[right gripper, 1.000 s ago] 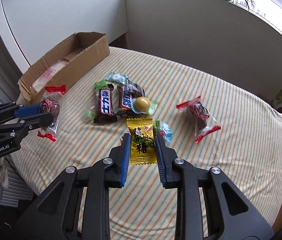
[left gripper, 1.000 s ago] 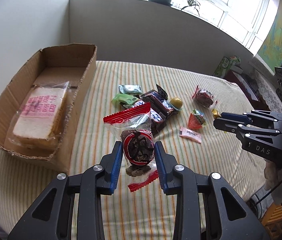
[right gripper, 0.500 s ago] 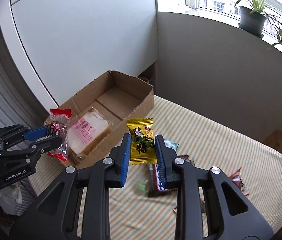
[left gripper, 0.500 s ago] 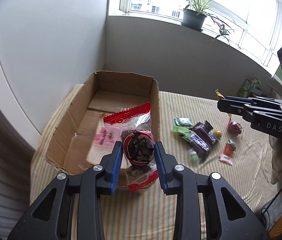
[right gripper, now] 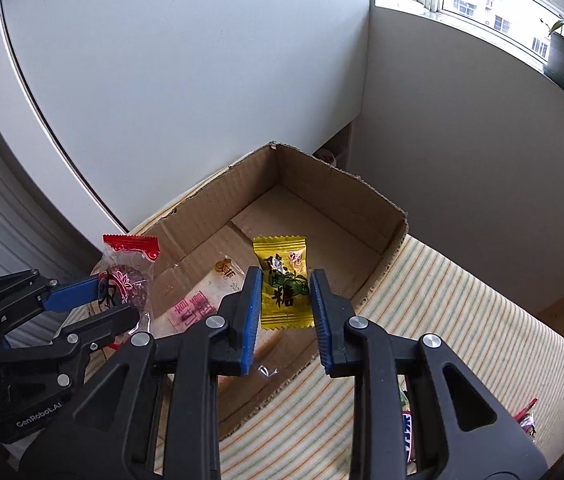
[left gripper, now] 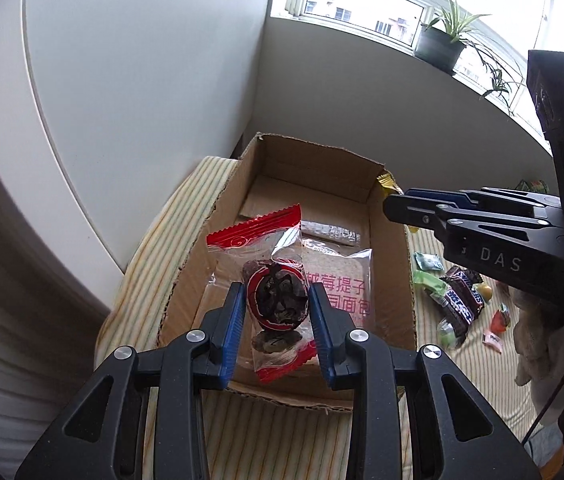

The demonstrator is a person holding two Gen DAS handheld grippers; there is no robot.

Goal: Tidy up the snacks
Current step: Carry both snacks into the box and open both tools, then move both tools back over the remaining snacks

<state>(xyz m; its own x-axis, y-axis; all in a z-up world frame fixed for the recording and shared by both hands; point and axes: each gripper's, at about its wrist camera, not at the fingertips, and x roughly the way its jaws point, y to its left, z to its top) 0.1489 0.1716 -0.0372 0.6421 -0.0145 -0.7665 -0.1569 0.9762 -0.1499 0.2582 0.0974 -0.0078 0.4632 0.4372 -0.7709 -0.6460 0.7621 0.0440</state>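
The left tool [left gripper: 275,312] is clamped on a clear, red-edged packet of dark dried fruit [left gripper: 275,300], held over the near end of the open cardboard box [left gripper: 392,240]. The right tool [right gripper: 286,304] pinches a yellow candy packet [right gripper: 284,280] above the same box. A bagged slice of bread [left gripper: 342,276] with pink print lies on the box floor. The box sits on a striped cloth [right gripper: 462,320]. To its right, the other snacks lie loose on the cloth: chocolate bars [left gripper: 460,294], a green packet [left gripper: 426,280] and a small yellow ball [left gripper: 484,291]
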